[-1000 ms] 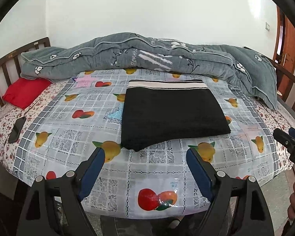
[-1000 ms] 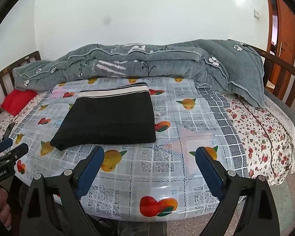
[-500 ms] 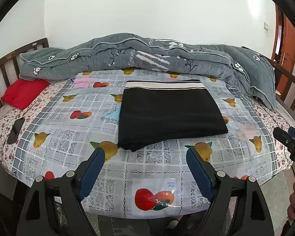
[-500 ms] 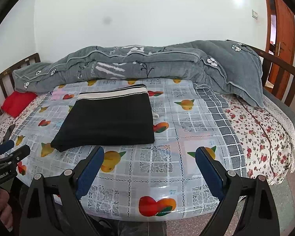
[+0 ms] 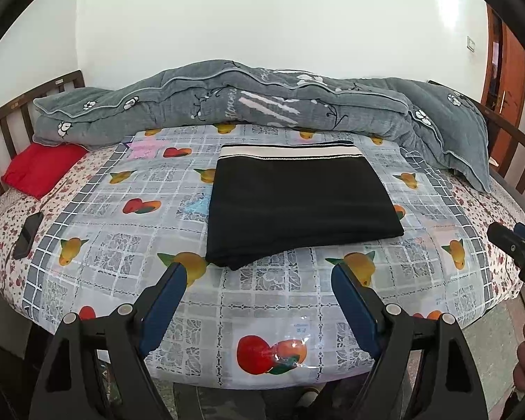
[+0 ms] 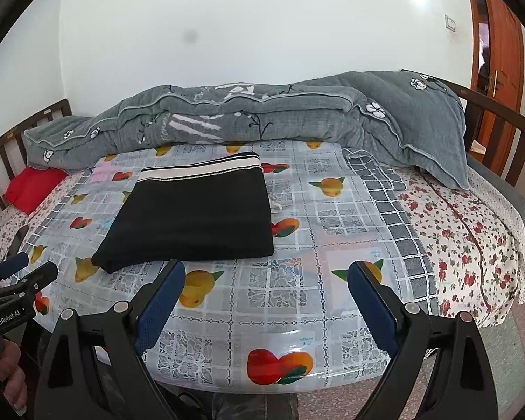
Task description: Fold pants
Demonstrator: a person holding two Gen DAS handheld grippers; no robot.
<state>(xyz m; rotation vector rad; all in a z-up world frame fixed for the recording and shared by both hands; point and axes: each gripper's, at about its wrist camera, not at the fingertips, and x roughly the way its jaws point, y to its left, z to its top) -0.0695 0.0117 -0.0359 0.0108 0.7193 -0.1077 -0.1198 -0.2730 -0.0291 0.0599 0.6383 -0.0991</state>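
Observation:
The black pants lie folded into a flat rectangle on the fruit-print plastic sheet on the bed, white-striped waistband at the far edge. They also show in the right wrist view. My left gripper is open and empty, held back over the bed's near edge, short of the pants. My right gripper is open and empty, near the bed's front edge, to the right of the pants. Each gripper shows at the edge of the other's view: the right one and the left one.
A rolled grey quilt lies along the far side against the wall. A red pillow and a dark phone lie at the left. Wooden rails border the bed; a wooden door is at the right.
Both grippers have drawn back and risen slightly from the bed; the pants look a little farther away. The pants have not moved. Both grippers stay open.

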